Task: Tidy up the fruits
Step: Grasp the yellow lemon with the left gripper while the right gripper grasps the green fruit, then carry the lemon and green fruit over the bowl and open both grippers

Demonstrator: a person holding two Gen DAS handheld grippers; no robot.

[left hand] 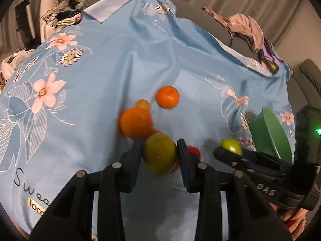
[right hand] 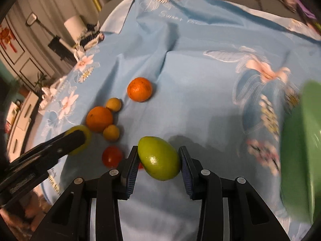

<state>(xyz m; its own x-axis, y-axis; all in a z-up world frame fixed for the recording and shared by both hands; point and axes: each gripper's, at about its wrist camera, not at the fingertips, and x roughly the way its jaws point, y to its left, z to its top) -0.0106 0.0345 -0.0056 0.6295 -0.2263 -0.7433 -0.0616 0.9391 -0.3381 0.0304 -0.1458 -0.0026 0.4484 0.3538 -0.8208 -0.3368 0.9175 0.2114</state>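
My left gripper [left hand: 159, 146] is shut on a yellow-green citrus fruit [left hand: 159, 153]; it also shows in the right wrist view [right hand: 80, 140]. My right gripper [right hand: 159, 153] is shut on a green egg-shaped fruit [right hand: 159, 158], seen in the left wrist view [left hand: 231, 146] too. On the blue flowered cloth [right hand: 190, 70] lie two oranges [right hand: 139, 89] [right hand: 99, 118], two small yellow fruits [right hand: 113, 104] [right hand: 111, 132] and a red tomato [right hand: 112, 156]. A green bowl [right hand: 301, 150] stands at the right.
The cloth covers a round table with a grey rim [left hand: 200, 14]. Crumpled clothes [left hand: 244, 28] lie at its far right edge. Clutter [left hand: 62, 14] sits at the far left edge. A grey chair [left hand: 309, 74] stands to the right.
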